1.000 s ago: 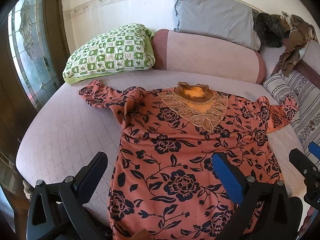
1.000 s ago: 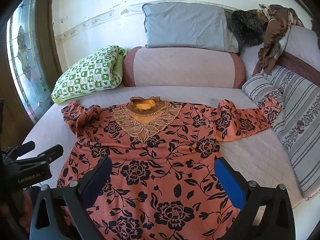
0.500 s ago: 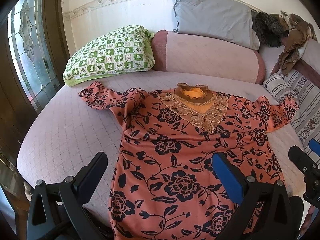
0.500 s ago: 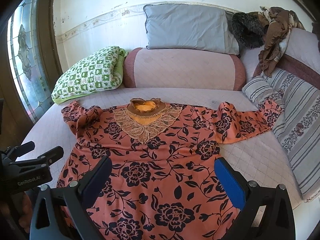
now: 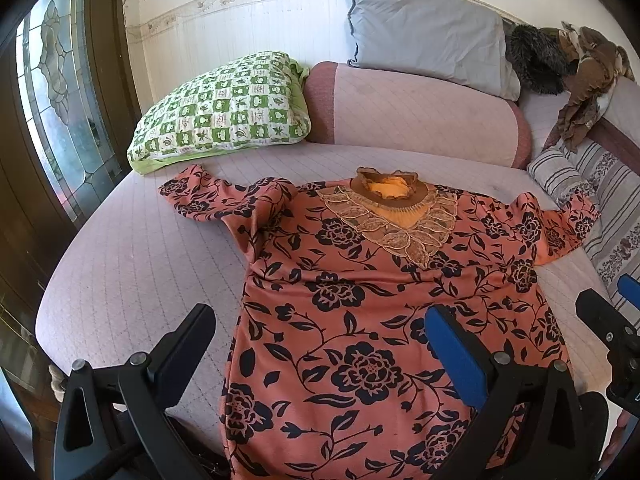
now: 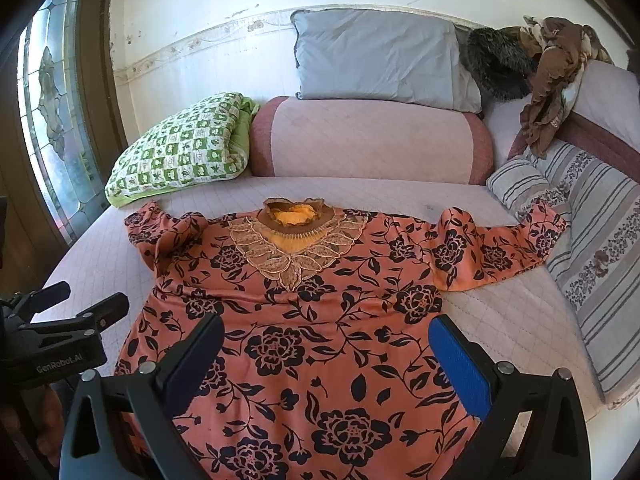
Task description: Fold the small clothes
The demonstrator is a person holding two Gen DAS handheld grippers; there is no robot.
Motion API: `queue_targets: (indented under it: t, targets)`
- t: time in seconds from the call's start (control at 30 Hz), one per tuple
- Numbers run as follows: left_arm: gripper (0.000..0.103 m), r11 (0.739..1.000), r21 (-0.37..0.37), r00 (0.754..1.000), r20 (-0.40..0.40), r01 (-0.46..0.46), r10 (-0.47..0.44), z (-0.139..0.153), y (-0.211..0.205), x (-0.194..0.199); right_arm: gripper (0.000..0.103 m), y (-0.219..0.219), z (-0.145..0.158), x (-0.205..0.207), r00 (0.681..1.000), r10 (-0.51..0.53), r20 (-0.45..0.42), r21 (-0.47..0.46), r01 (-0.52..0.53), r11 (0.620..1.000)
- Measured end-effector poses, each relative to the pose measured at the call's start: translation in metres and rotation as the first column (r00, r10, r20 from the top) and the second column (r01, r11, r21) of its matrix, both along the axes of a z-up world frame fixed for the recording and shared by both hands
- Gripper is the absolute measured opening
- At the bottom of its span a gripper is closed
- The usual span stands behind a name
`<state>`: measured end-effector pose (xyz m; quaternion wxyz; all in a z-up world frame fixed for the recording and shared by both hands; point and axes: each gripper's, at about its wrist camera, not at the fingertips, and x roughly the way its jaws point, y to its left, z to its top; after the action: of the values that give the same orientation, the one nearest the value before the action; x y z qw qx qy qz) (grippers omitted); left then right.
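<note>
Folding not begun: floral top (image 6: 320, 320) lies flat at frame centre, sleeves spread, while left gripper (image 5: 320, 344) and right gripper (image 6: 324, 360) gape wide, holding nothing.

- The orange floral top (image 5: 360, 320) lies spread flat on the pink bed (image 5: 140, 272).
- The left gripper (image 5: 320, 344) hovers over its hem, jaws wide apart.
- The right gripper (image 5: 612, 320) shows at the frame's right edge.

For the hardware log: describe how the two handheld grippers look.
Left gripper: black plastic frame, silver bolts, one black finger pad, one blue textured pad. Right gripper: same build, blue pad too. White "GenRobot.AI" lettering marks the left gripper's side. No cables visible.
</note>
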<state>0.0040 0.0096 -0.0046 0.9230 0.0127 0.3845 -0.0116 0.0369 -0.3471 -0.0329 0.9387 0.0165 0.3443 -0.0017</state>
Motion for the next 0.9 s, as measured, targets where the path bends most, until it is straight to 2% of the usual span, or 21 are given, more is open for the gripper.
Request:
queue_targets:
  t: [0.9]
  targets:
    - [0.103, 1.000, -0.002, 1.000, -0.003, 0.002, -0.002, -0.0002, 0.0026, 0.0004, 0.103, 0.0022, -0.0022, 0.0019, 1.000, 0.005, -0.002, 0.000, -0.005, 1.000]
